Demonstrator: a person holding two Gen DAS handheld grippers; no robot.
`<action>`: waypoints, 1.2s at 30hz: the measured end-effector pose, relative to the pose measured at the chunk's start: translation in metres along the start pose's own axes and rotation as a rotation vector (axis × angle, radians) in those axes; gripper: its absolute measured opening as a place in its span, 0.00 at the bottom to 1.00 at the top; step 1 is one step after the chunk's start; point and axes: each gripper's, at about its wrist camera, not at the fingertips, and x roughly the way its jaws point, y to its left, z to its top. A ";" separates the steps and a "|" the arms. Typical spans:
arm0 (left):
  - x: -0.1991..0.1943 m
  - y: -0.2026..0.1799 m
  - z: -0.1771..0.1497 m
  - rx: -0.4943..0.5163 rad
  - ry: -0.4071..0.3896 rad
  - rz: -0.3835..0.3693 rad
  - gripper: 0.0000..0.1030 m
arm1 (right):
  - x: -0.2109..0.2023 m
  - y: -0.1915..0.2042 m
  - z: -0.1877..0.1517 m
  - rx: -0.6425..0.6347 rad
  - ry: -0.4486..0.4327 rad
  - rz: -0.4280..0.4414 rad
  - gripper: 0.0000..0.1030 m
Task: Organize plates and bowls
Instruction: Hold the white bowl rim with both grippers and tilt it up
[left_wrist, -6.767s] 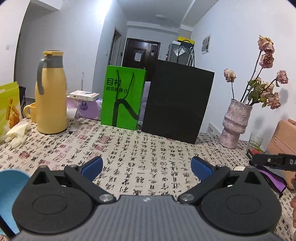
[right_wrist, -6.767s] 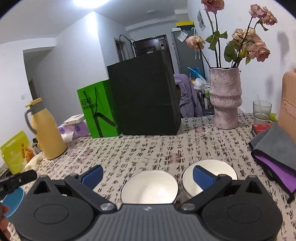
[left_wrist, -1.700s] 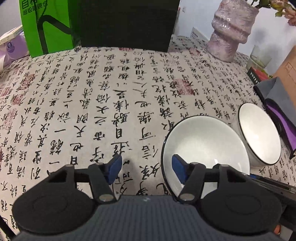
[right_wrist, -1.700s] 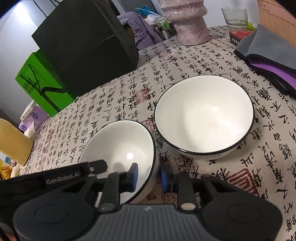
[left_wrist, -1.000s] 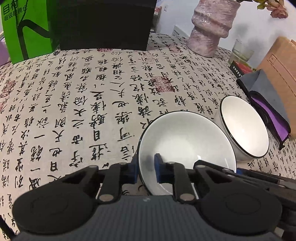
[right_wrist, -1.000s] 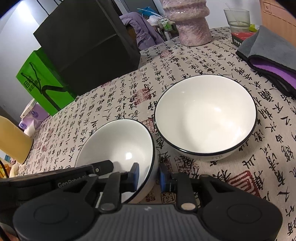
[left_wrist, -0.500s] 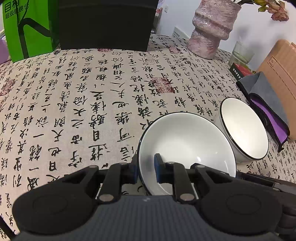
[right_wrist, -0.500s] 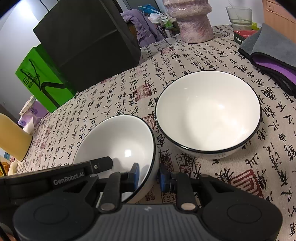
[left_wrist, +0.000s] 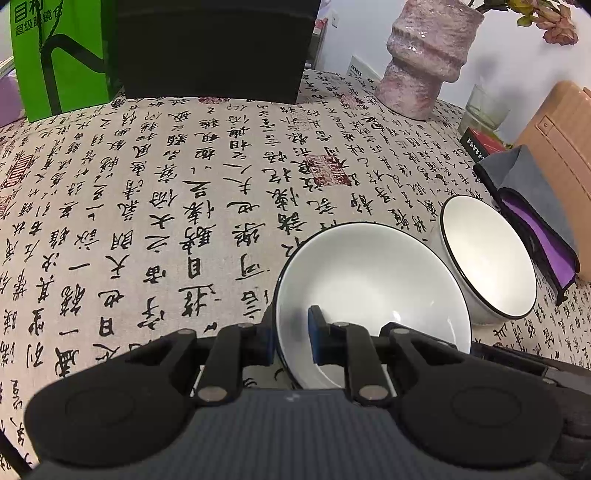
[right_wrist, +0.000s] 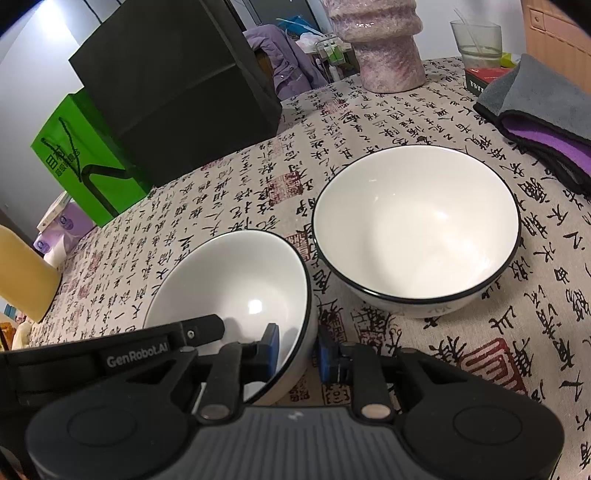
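Observation:
Two white bowls with black rims are on the calligraphy tablecloth. Both grippers hold the nearer bowl (left_wrist: 373, 291), which is raised and tilted. My left gripper (left_wrist: 291, 338) is shut on its left rim, one pad inside, one outside. My right gripper (right_wrist: 297, 350) is shut on its right rim (right_wrist: 236, 284) the same way. The left gripper's body shows in the right wrist view (right_wrist: 147, 350). The second bowl (right_wrist: 415, 227) stands on the cloth just to the right, also in the left wrist view (left_wrist: 487, 254).
A black bag (left_wrist: 214, 48) and a green bag (left_wrist: 55, 55) stand at the back. A pink vase (left_wrist: 424, 59), a glass (right_wrist: 476, 40), a folded grey-purple cloth (right_wrist: 543, 110) and a brown box (left_wrist: 561, 147) are on the right. A yellow jug (right_wrist: 22, 273) is at the left.
Both grippers closed on the nearer bowl's rims, and it has lifted slightly and tilted. In the last half second little has moved.

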 end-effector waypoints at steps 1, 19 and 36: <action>0.000 0.000 0.000 0.000 -0.001 0.002 0.17 | 0.000 0.000 0.000 0.003 -0.001 0.000 0.19; -0.009 -0.003 -0.004 -0.009 -0.015 0.031 0.17 | -0.003 0.003 -0.004 0.023 -0.013 0.001 0.18; -0.033 -0.007 -0.011 -0.013 -0.053 0.039 0.17 | -0.023 0.010 -0.011 0.017 -0.047 0.017 0.17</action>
